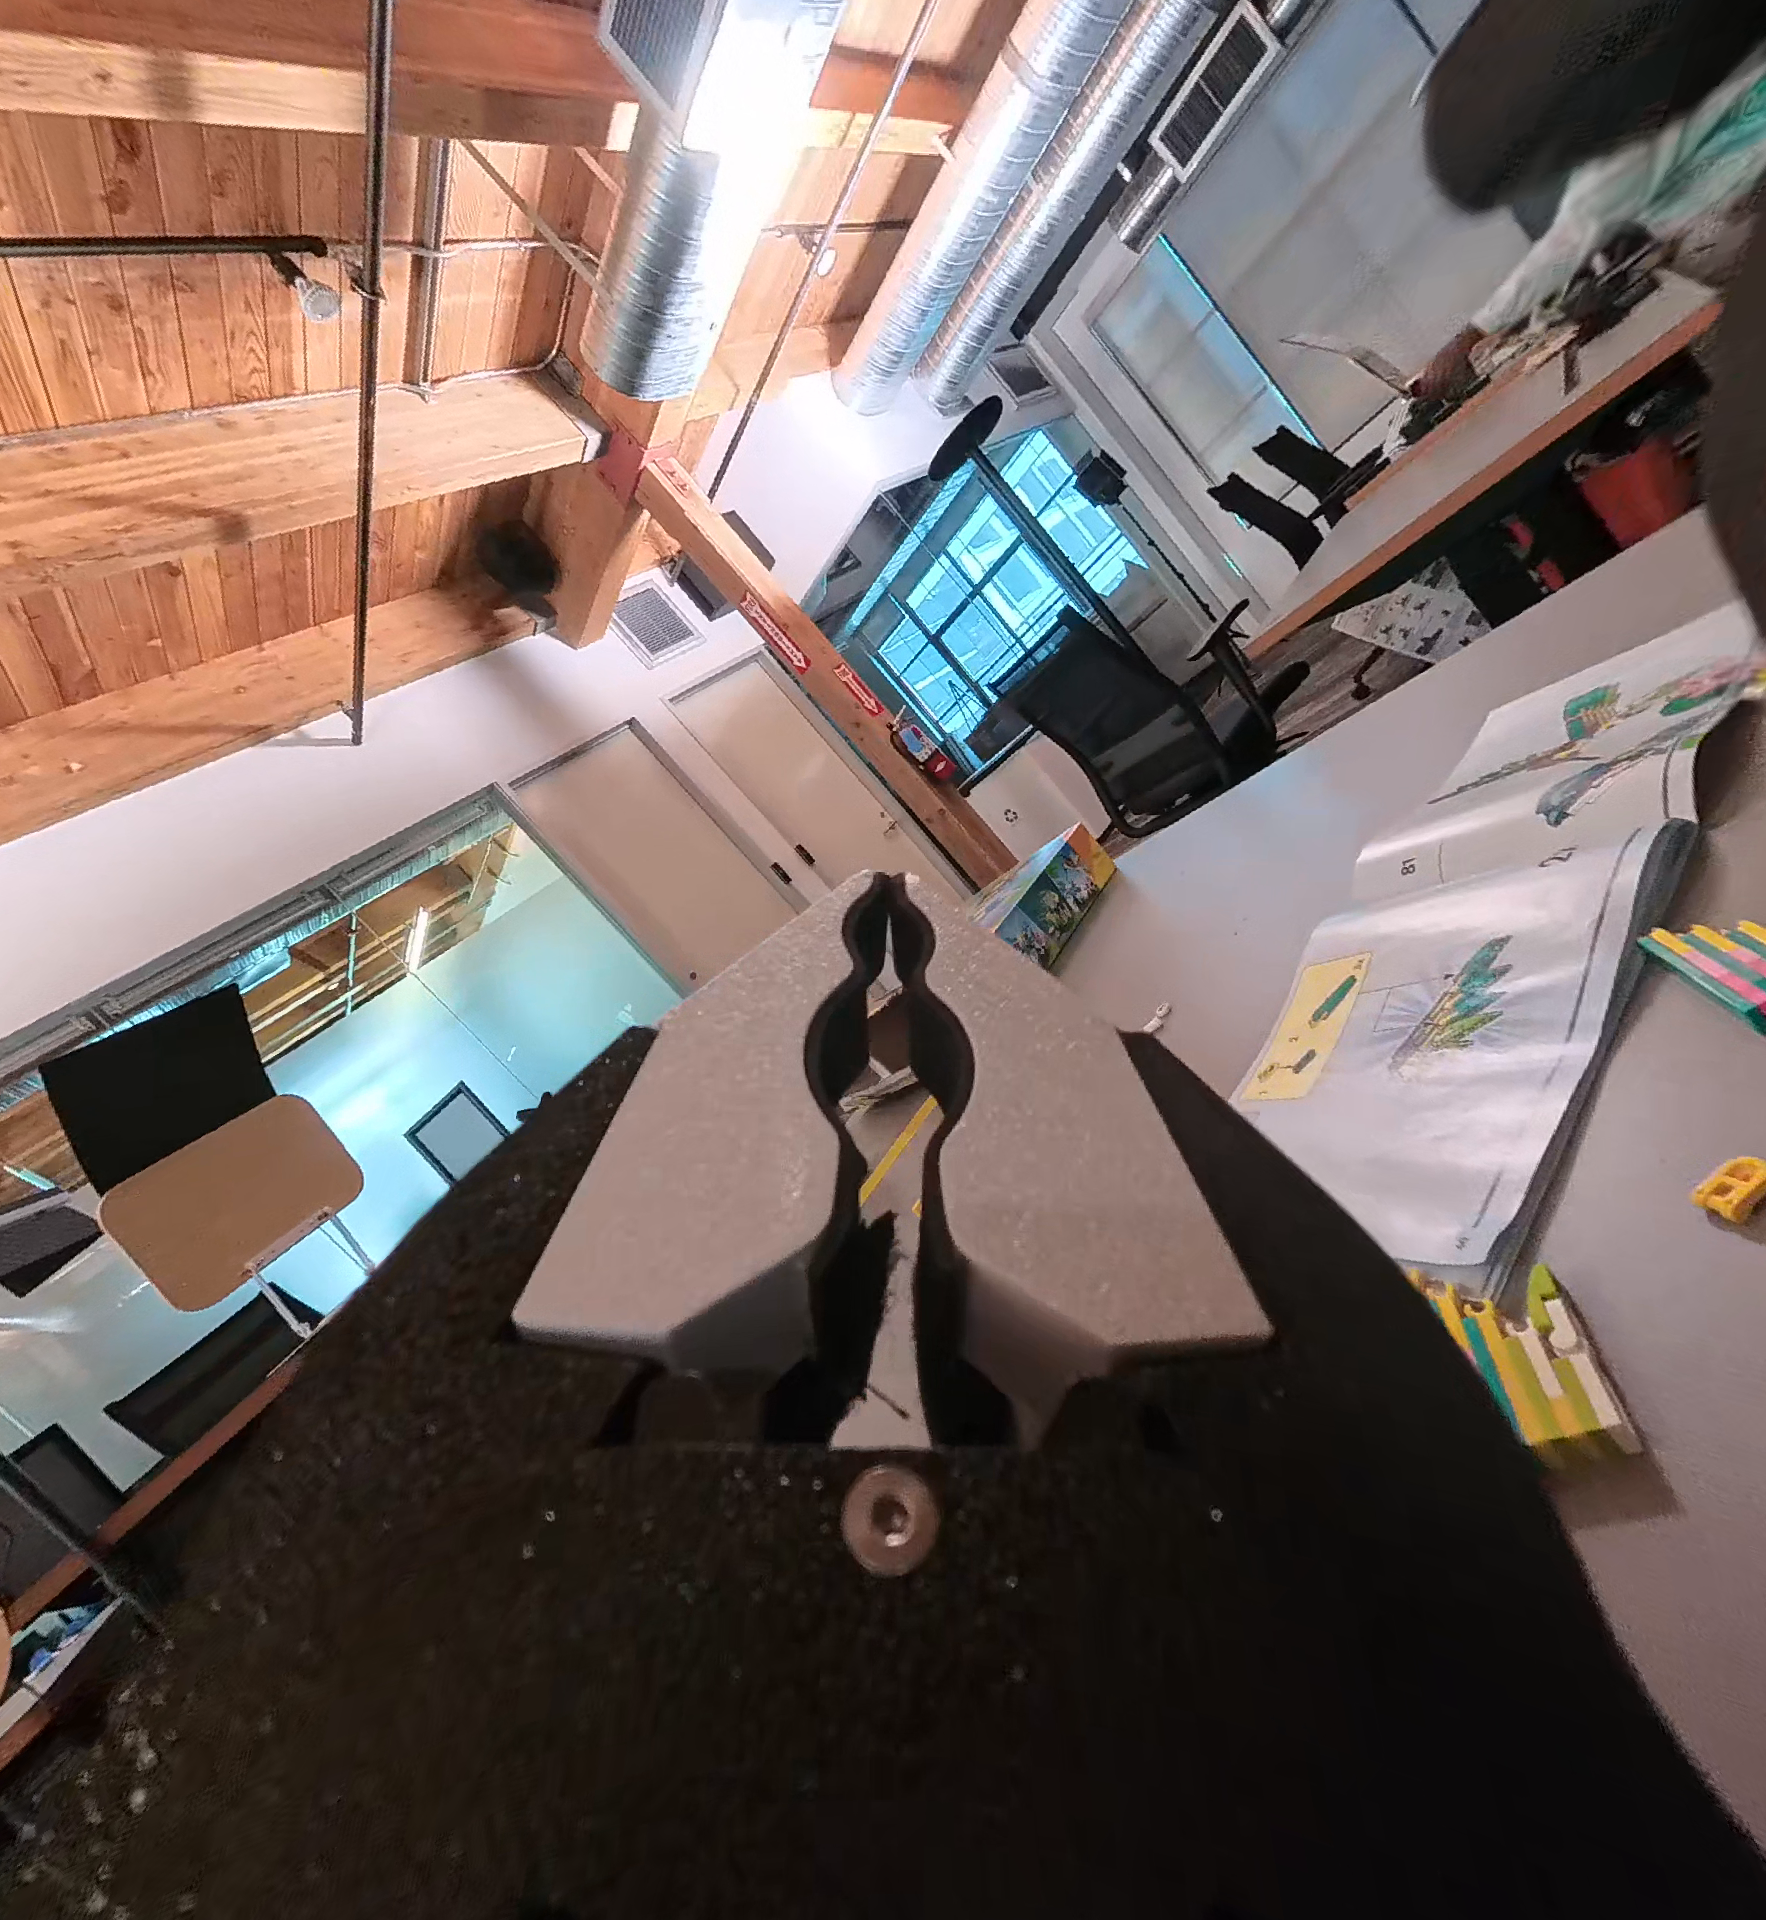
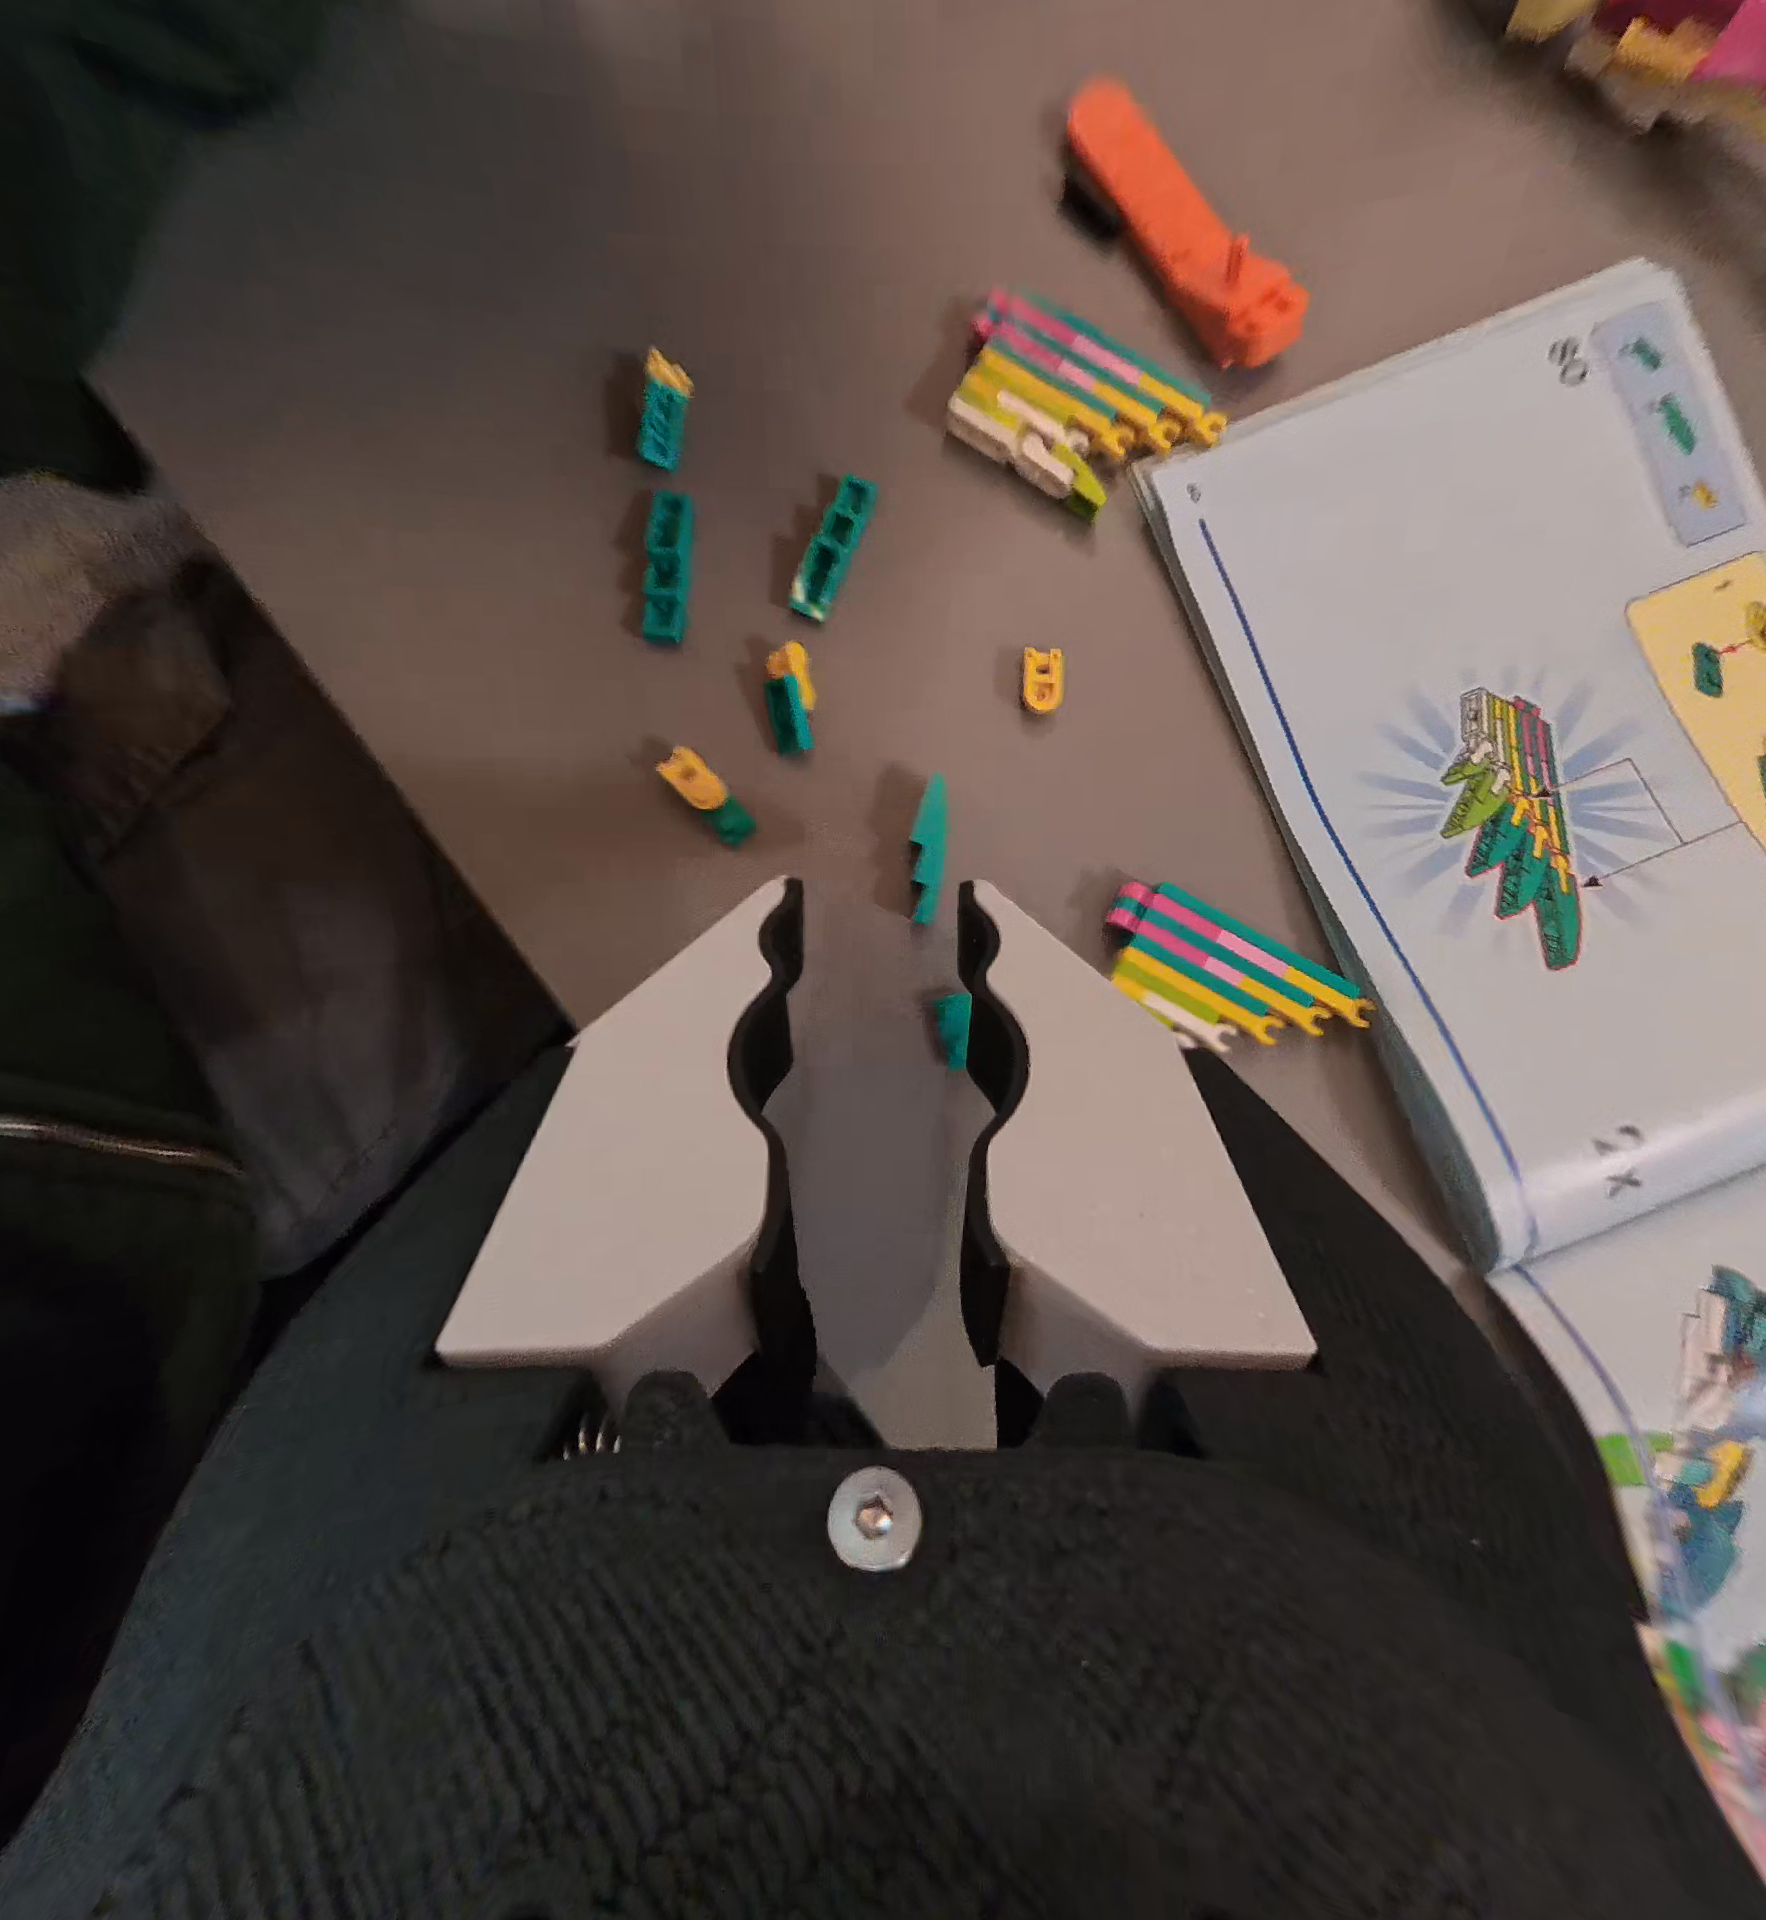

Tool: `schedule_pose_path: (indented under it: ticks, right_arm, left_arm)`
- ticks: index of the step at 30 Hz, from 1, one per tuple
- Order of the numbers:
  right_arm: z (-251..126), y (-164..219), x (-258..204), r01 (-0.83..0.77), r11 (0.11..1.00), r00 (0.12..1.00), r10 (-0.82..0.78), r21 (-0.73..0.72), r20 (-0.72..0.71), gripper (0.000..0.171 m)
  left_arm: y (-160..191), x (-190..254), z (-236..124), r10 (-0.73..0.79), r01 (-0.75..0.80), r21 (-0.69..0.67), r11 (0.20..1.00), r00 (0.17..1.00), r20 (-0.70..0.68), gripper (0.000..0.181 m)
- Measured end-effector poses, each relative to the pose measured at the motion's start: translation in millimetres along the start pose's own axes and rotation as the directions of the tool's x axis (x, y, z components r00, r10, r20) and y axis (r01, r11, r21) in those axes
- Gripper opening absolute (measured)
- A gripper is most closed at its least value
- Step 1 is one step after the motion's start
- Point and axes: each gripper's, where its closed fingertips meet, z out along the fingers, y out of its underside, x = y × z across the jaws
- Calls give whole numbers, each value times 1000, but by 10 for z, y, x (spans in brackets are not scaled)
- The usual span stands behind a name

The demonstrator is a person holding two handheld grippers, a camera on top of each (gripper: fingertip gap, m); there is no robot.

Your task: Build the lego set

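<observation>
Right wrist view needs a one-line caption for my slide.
Open right gripper hovers over teal Lego pieces on a grey table, beside an open instruction booklet.

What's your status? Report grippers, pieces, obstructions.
Left gripper shut, raised off the table, nothing held. Right gripper open above the teal pointed piece. Striped assembly beside the open manual. Nothing blocking the pick.

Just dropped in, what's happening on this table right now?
A Lego build is midway. The right tool hangs open over loose teal pieces, a pointed teal piece just off its tips. The left tool is shut, holding nothing, aimed up at the room. Two striped sub-assemblies lie beside the open instruction booklet.
</observation>
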Motion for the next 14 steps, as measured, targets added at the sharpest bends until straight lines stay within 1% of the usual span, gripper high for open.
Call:
schedule_pose_path:
  ticks: [1, 4, 7, 10, 13, 14]
  right_arm:
    - [-64, -41, -76, -10, 998, 1000, 9, 58, 14, 29]
    - [-174, -78, -250, 3, 979, 1000, 1, 205, -17, 29]
    - [-224, -94, -356, 70, 927, 992, -26, 369, -122, 29]
    - [-354, -39, -364, 197, 870, 958, -72, 453, -278, 28]
    - [-516, -83, -402, 272, 807, 938, -102, 524, -330, 25]
    - [-543, -76, -344, 286, 807, 928, -99, 517, -359, 23]
  left_arm:
    - [-16, -8, -2, -3, 3, 5, 1000, 1000, 4, 0]
    - [-105, -13, -21, -16, 16, 34, 999, 1000, 7, 0]
    - [-173, 45, -28, -27, 27, 56, 998, 1000, -10, 0]
    - [-256, 175, -28, -16, 19, 74, 997, 999, -44, 0]
    - [-332, 380, -8, -26, 37, 96, 995, 994, -106, 0]
    - [-341, 450, 3, -30, 42, 97, 994, 991, -129, 0]
